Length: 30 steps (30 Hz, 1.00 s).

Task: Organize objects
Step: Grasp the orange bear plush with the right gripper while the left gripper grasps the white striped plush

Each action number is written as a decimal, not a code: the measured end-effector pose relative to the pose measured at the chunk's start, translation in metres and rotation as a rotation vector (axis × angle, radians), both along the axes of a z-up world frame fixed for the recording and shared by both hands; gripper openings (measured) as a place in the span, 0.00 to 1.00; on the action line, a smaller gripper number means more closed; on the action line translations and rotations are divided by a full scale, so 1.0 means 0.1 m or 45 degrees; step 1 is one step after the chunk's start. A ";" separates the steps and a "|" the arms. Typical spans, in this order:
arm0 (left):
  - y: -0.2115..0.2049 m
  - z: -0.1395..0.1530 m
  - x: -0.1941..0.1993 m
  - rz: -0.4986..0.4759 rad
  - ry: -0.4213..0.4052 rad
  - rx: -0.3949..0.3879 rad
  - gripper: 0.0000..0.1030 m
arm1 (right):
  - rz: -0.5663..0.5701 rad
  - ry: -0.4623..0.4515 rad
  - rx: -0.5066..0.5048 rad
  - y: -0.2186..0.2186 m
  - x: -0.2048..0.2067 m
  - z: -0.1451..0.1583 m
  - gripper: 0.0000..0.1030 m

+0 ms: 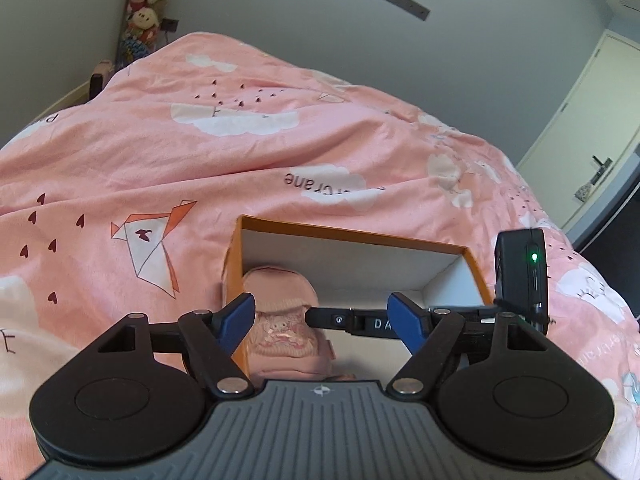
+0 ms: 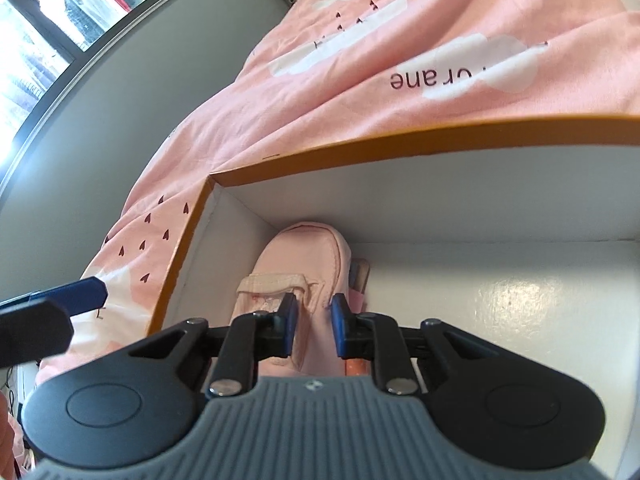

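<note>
An orange box (image 1: 352, 235) with a white inside sits on a pink bedspread; it also shows in the right wrist view (image 2: 400, 138). A pink child's shoe (image 2: 304, 256) lies inside along the box's left wall, and shows in the left wrist view (image 1: 280, 320). My right gripper (image 2: 313, 322) reaches into the box, its blue pads (image 2: 289, 322) narrowly apart over the shoe's side edge. My left gripper (image 1: 328, 318) is open and empty, hovering at the box's near left corner. Its blue fingertip (image 2: 76, 294) shows in the right wrist view, outside the box.
The pink bedspread (image 1: 200, 152) with clouds and origami cranes covers the bed. Plush toys (image 1: 146, 8) hang in the far corner. A door (image 1: 592, 128) is at the right. A window (image 2: 52, 28) is at the left. The right gripper's black body (image 1: 520, 276) stands over the box's right edge.
</note>
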<state>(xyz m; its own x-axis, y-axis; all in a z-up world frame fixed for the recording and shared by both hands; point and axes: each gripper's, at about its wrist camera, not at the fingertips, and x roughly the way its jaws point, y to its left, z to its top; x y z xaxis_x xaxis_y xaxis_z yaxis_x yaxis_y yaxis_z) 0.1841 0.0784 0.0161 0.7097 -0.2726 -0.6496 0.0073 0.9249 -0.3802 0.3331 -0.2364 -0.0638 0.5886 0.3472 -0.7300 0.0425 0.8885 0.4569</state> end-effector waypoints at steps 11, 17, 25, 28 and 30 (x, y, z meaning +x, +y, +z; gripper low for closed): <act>-0.25 0.02 -0.81 -0.133 0.039 -0.068 0.86 | -0.006 -0.205 -0.113 0.09 -1.04 0.71 0.29; -0.42 -0.36 -1.06 -0.163 0.311 -0.114 0.86 | -0.085 -0.260 -0.252 0.22 -1.75 0.84 0.29; -0.52 -0.86 -1.21 -0.145 0.561 -0.163 0.86 | -0.207 -0.285 -0.364 0.36 -2.43 0.70 0.41; -0.61 -0.91 -1.24 -0.172 0.558 -0.138 0.86 | -0.244 -0.228 -0.388 0.37 -2.54 0.57 0.47; -0.69 -0.95 -1.24 -0.189 0.562 -0.092 0.86 | -0.279 -0.174 -0.398 0.35 -2.56 0.49 0.47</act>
<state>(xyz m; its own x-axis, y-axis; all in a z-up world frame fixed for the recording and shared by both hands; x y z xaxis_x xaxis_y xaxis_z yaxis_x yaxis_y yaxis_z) 0.0600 0.0090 -0.0786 0.3195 -0.4058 -0.8563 -0.0394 0.8972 -0.4399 0.0771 -0.2018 -0.0149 0.7228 -0.0233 -0.6906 0.2038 0.9622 0.1809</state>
